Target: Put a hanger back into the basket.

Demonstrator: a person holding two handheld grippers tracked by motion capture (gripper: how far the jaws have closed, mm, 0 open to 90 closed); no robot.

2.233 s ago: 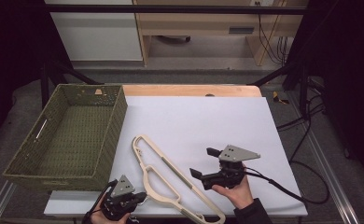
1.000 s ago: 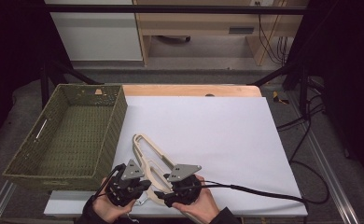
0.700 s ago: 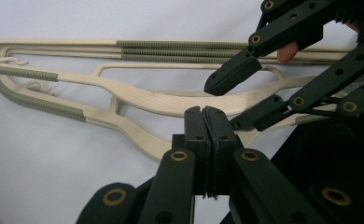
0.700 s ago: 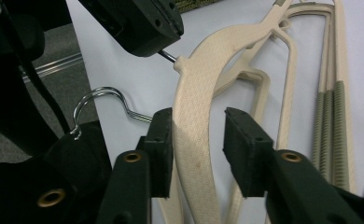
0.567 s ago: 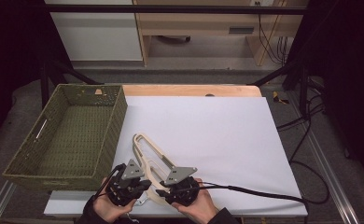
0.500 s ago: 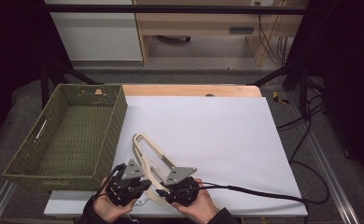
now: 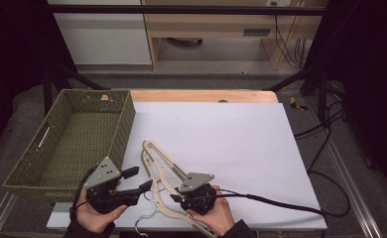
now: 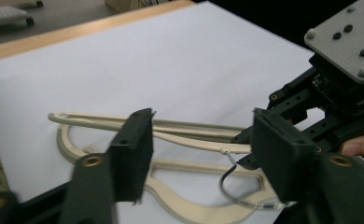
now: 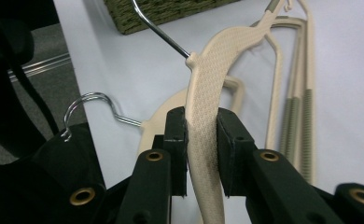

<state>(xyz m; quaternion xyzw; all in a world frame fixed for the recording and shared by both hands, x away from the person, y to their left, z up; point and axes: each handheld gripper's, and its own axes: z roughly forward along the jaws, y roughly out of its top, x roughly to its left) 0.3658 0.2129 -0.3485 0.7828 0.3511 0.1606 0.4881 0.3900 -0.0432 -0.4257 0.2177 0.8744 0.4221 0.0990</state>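
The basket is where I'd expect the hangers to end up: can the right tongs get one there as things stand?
Probably yes: the right tongs clamp a hanger, and the basket stands open with bare table between; the left tongs hang nearby.

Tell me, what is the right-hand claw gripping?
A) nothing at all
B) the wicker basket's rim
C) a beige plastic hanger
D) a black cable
C: in the right gripper view the right gripper has both jaws pressed against the textured arm of a beige hanger.
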